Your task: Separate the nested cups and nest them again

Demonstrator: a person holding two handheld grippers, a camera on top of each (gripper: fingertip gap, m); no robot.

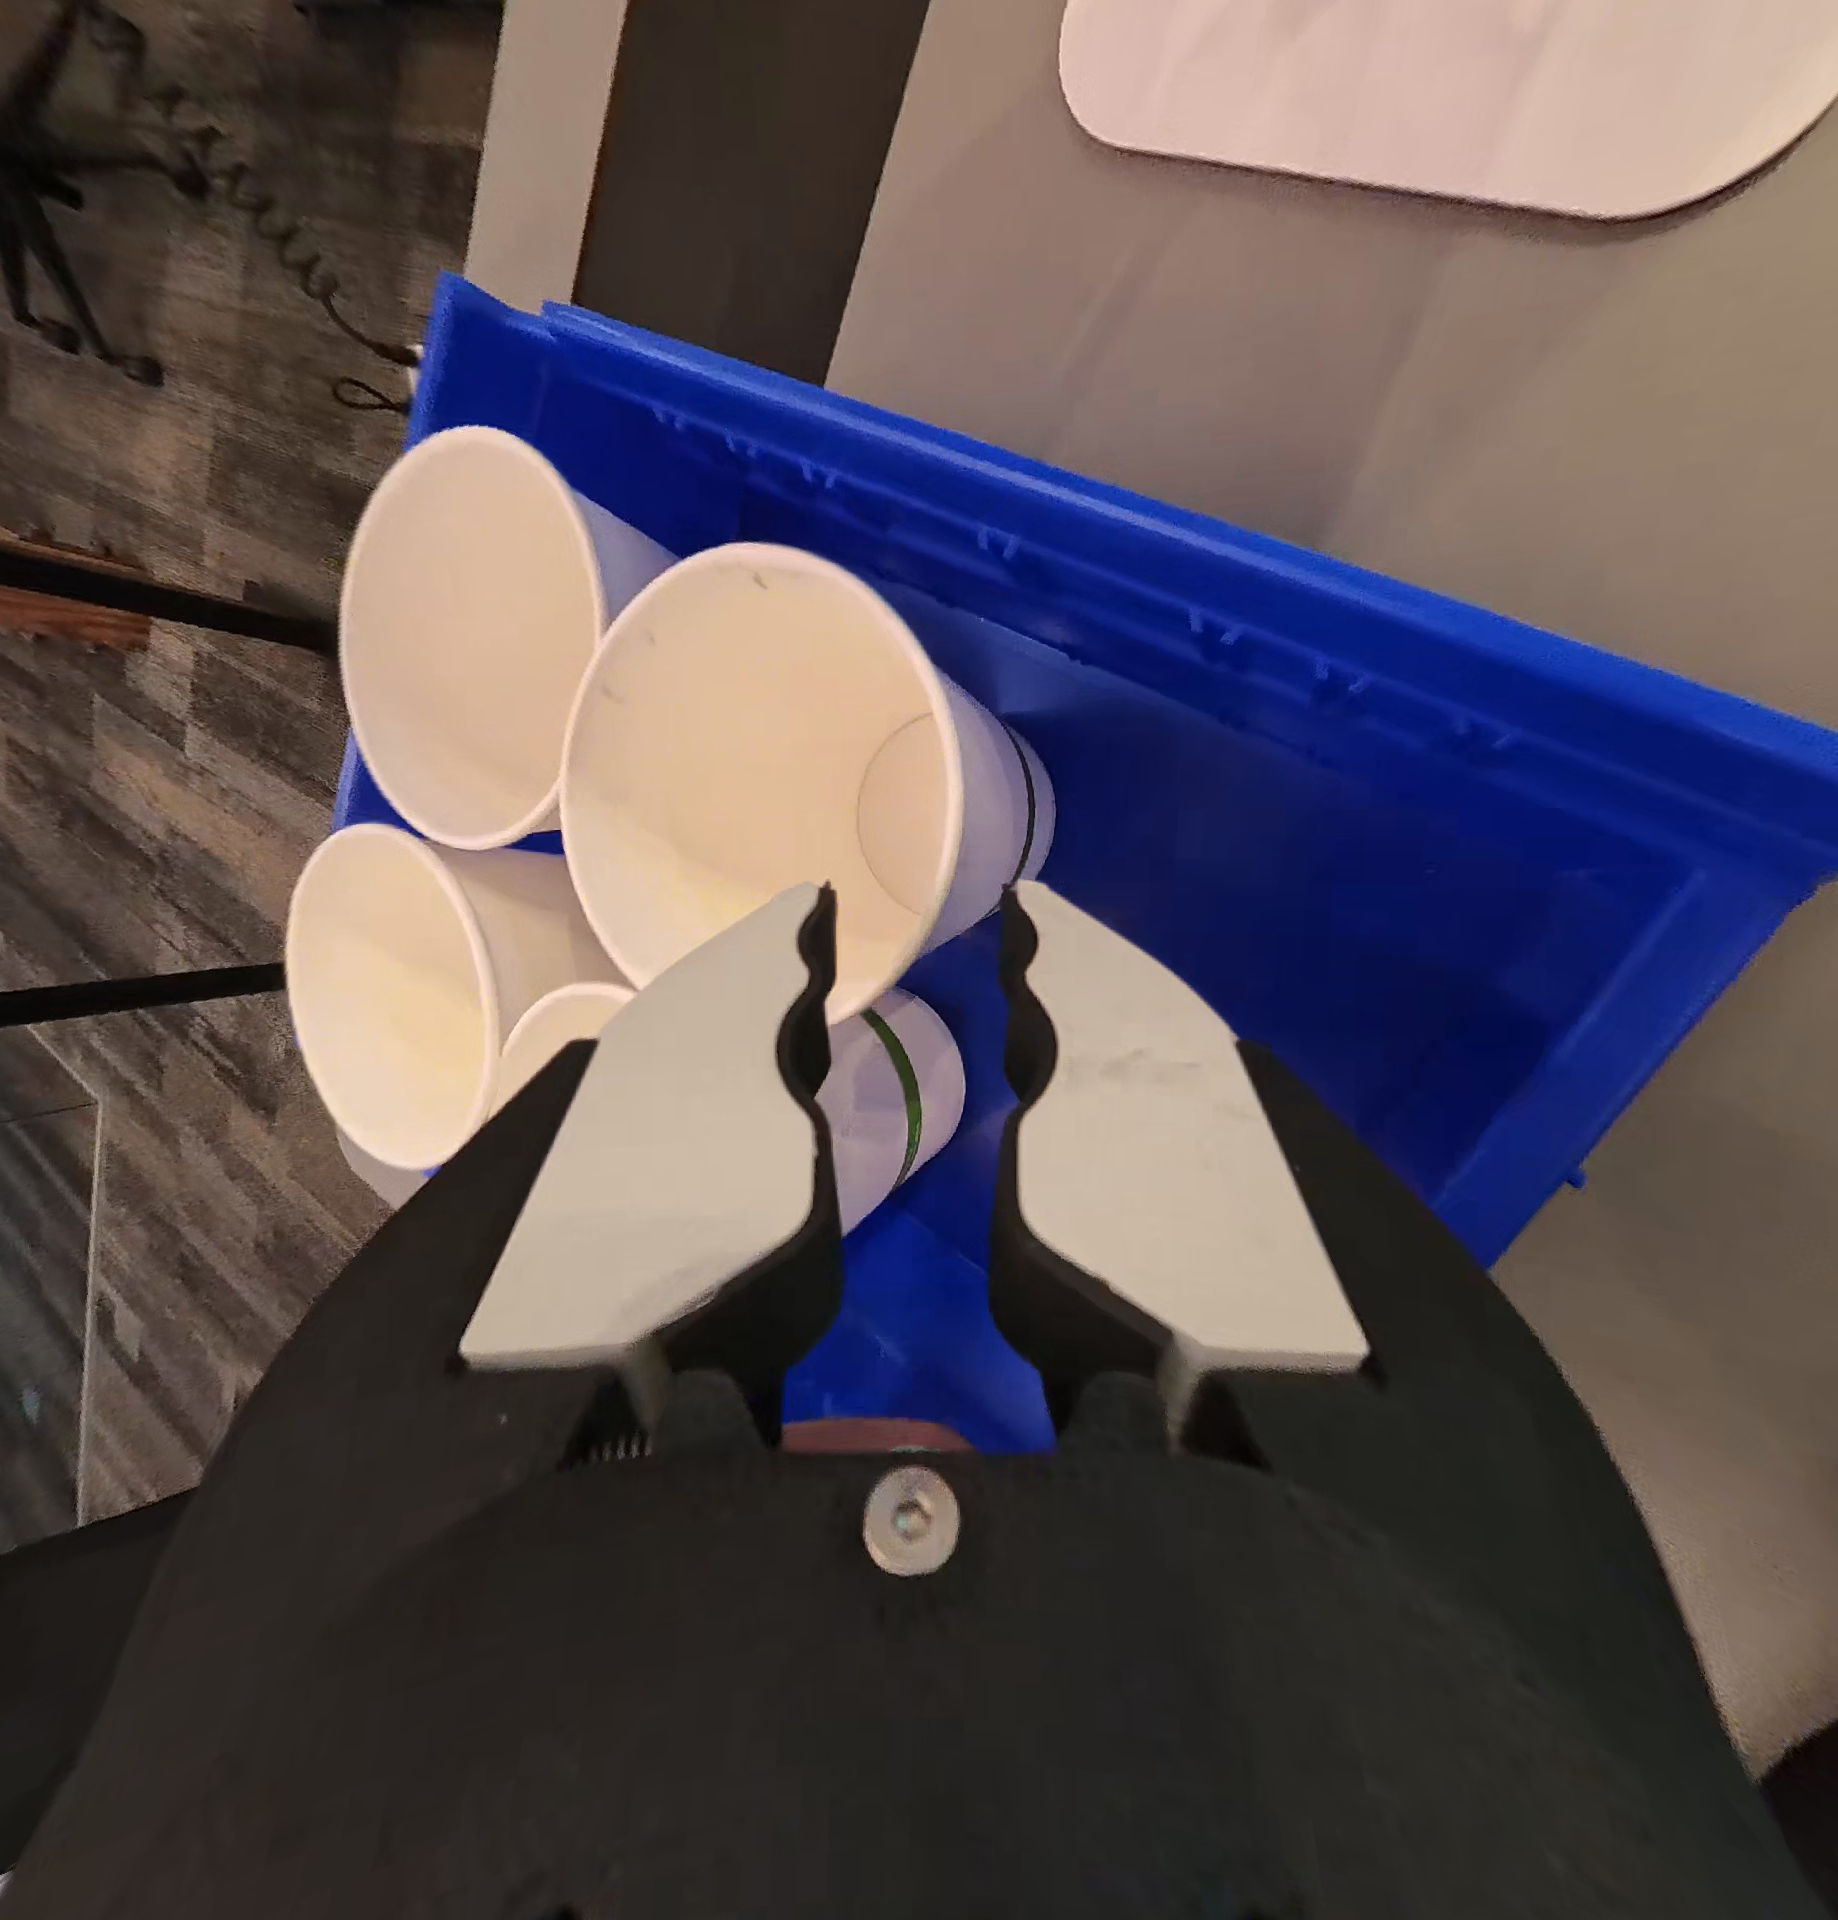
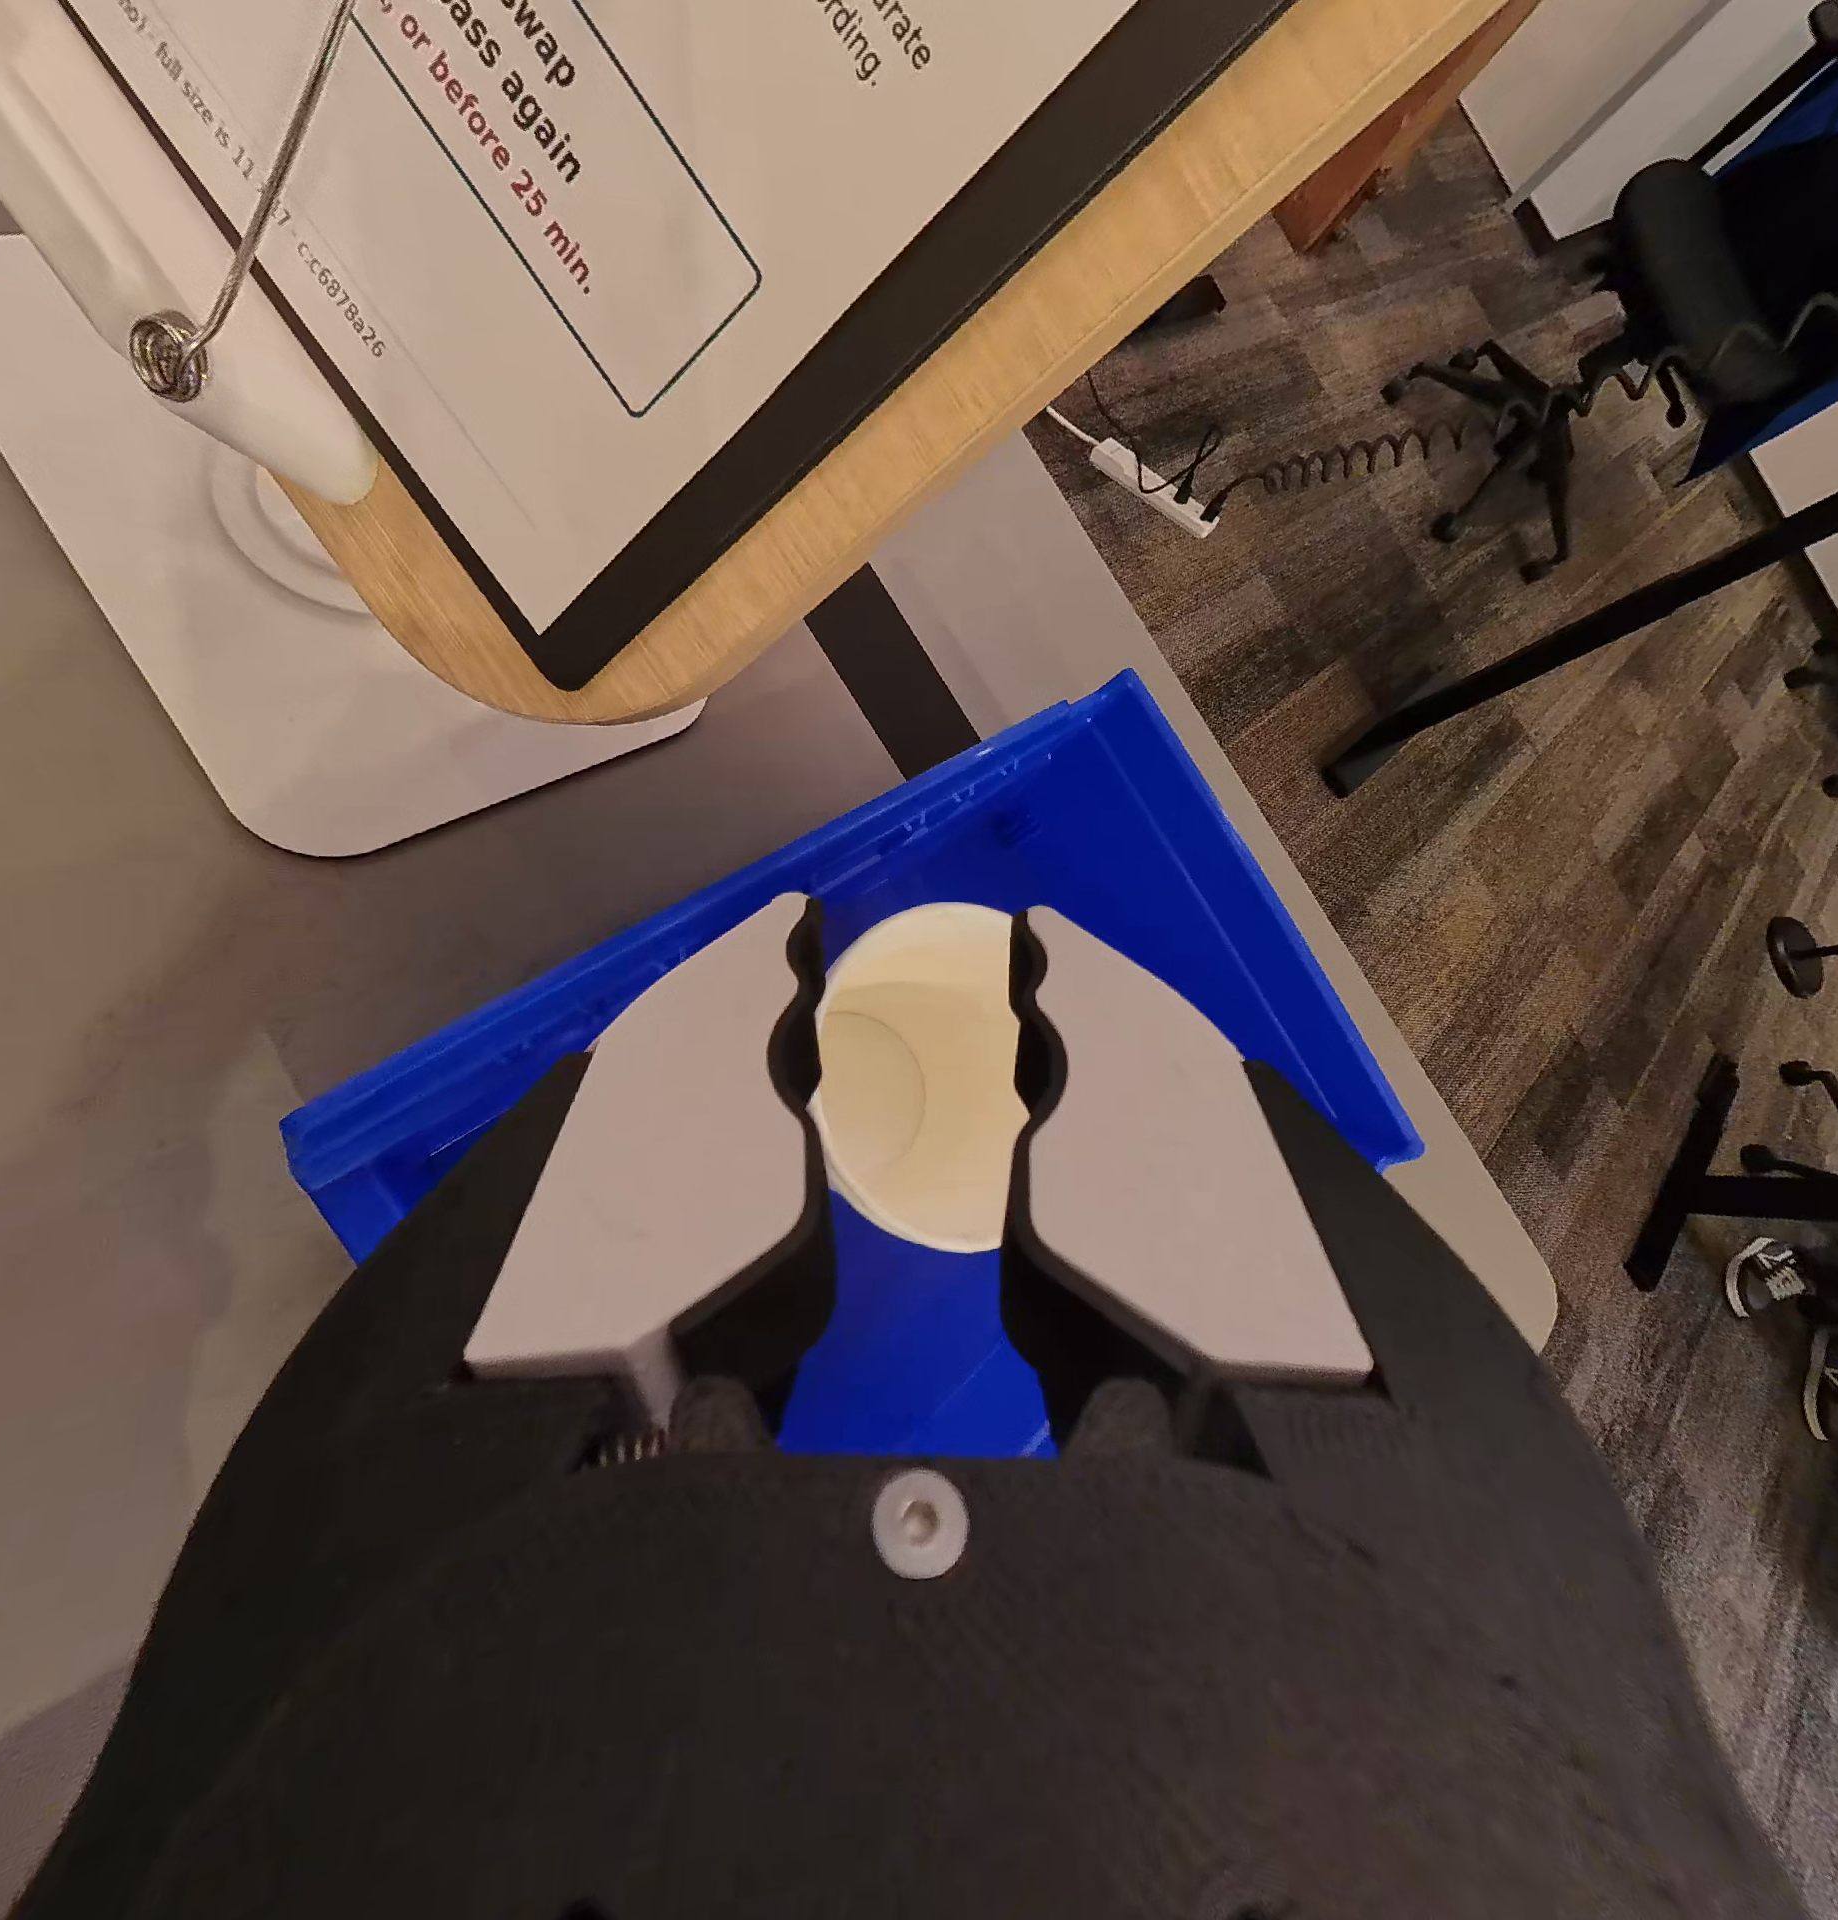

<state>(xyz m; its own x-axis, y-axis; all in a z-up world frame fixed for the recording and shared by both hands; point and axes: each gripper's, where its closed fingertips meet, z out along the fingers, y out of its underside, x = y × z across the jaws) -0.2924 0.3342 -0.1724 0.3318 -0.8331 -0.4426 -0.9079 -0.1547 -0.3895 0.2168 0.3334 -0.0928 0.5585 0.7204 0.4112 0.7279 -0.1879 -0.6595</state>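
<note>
Several white paper cups lie crowded at one end of a blue bin (image 1: 1310,935). The nearest cup (image 1: 749,748) has a dark line near its base and is tilted with its mouth towards me. Another cup (image 1: 894,1091), with a green line, lies under it. My left gripper (image 1: 915,899) is open. Its fingertips straddle the lower rim of the nearest cup, and there is a gap between pads and cup. In the right wrist view, my right gripper (image 2: 913,925) is open above the bin (image 2: 1206,935). An upright white cup (image 2: 920,1070) shows below, between its fingers.
The bin sits on a grey table (image 2: 115,1039) close to its edge, with carpeted floor (image 2: 1569,831) beyond. A wood-framed board (image 2: 686,364) on a white stand (image 2: 271,727) rises behind the bin. Office chairs (image 2: 1673,312) and a power strip (image 2: 1154,478) are on the floor.
</note>
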